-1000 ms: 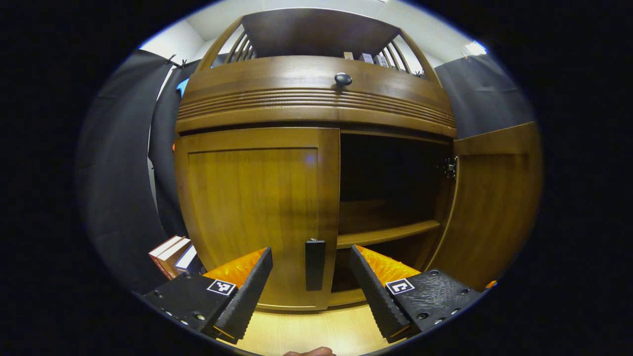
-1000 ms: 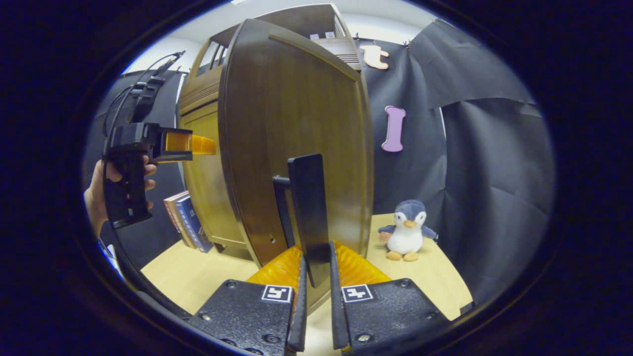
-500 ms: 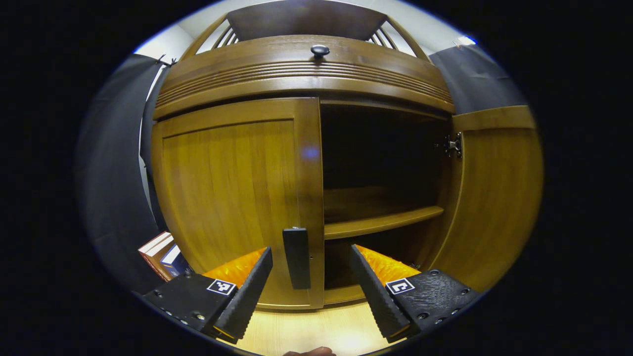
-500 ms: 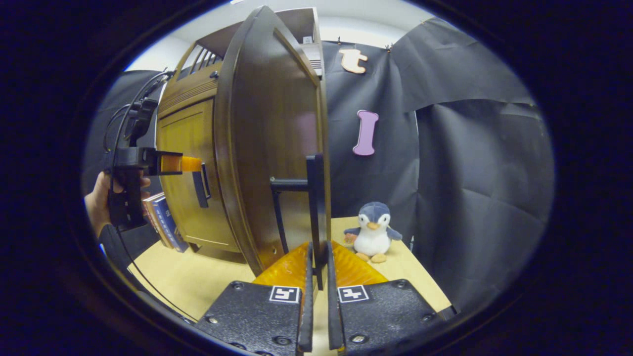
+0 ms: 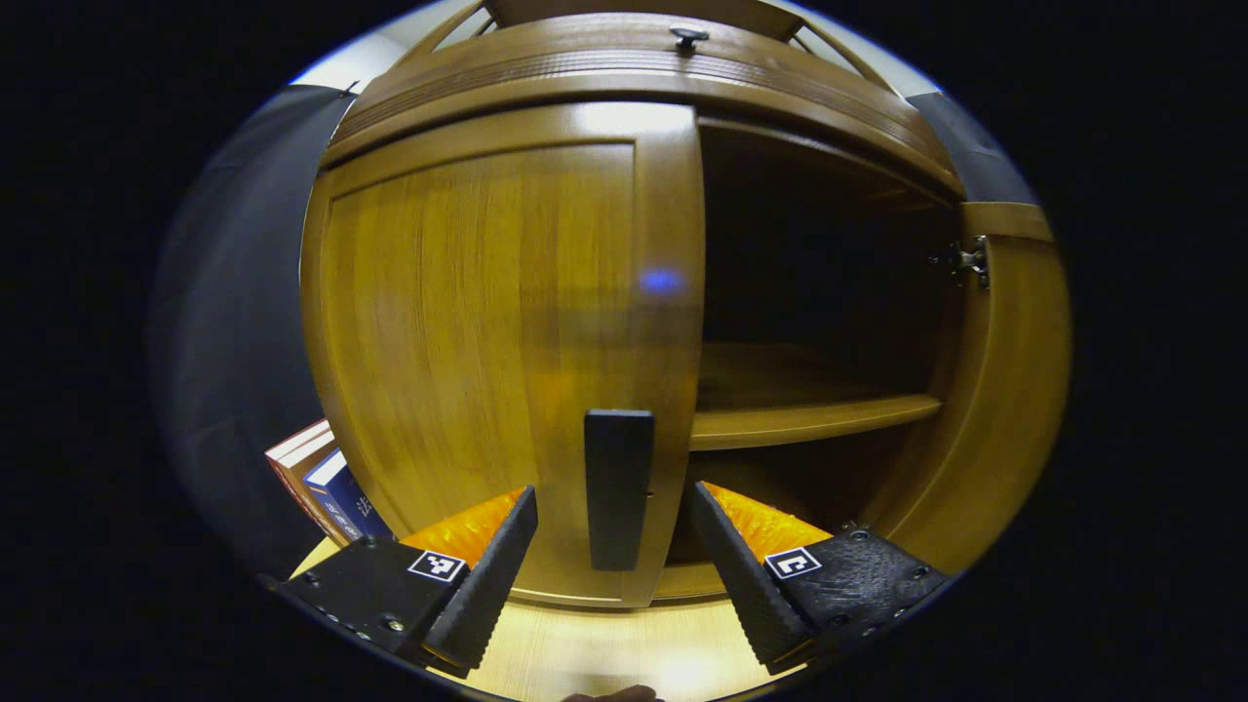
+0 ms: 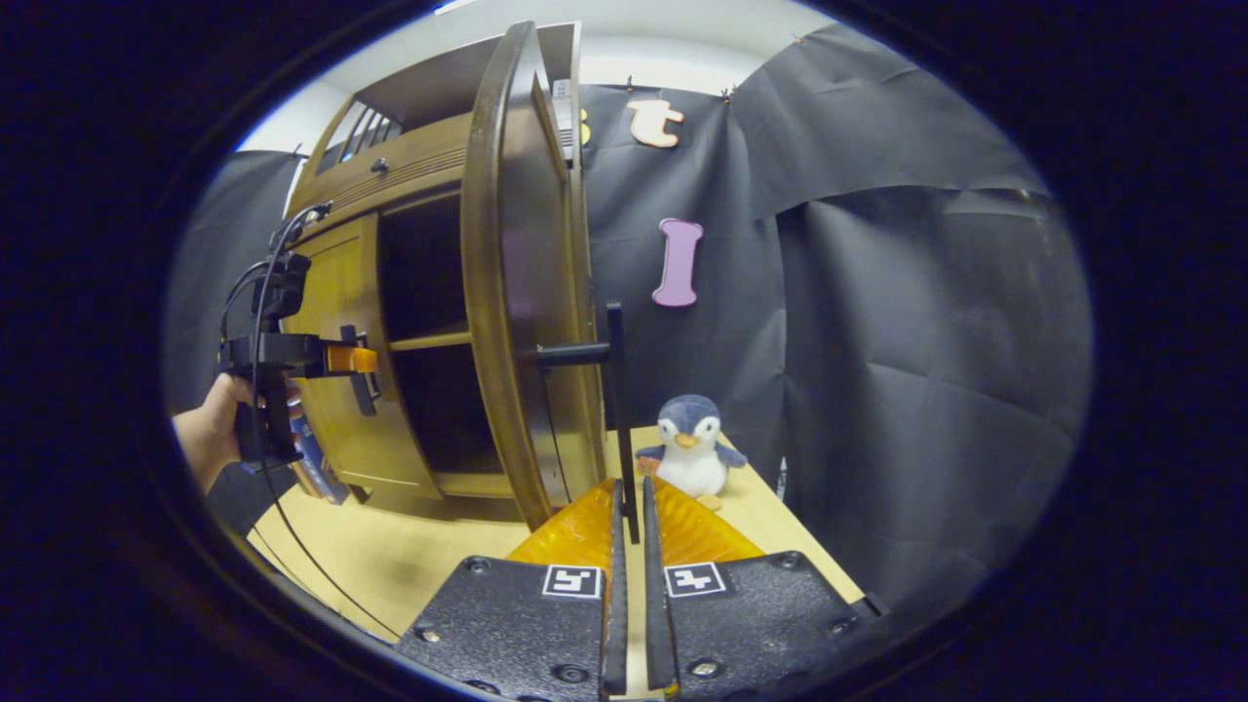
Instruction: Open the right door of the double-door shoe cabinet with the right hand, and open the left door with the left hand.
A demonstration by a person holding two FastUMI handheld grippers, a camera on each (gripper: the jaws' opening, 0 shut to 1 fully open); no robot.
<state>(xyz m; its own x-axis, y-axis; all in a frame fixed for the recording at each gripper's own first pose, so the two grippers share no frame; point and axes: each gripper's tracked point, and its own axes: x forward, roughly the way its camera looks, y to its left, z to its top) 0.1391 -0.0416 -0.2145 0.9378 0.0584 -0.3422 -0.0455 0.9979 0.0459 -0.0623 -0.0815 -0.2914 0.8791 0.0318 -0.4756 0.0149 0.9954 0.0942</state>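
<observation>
The shoe cabinet (image 5: 624,88) stands on a pale wooden table (image 6: 390,556) against the black cloth wall. In the left gripper view its left door (image 5: 487,331) sits closed, flush with the cabinet front, and the dark left handle (image 5: 618,499) hangs upright near that door's inner edge, low down. The left gripper (image 5: 612,546) is spread wide, one finger on each side of the left handle, with a clear gap between each finger and the handle, so nothing is pinched. To the right of the left door the cabinet is open: a shelf (image 5: 809,421) crosses the dark inside, and the right door (image 5: 1004,390) is swung out, with a metal hinge (image 5: 963,260) near its top. A few books (image 5: 327,483) lean by the cabinet's lower left corner.

In the right gripper view the right door (image 6: 517,292) is seen nearly edge-on, standing out from the cabinet. Its right handle (image 6: 616,409) is a thin dark bar on a short post, and the right gripper (image 6: 630,546) is pressed together on the bar's lower end, both fingers against it. Beyond the door, a toy penguin (image 6: 690,450) sits on the table near the cloth wall. At the far side of the cabinet a hand (image 6: 210,439) holds the left gripper (image 6: 363,366) up to the left door, just at its handle.
</observation>
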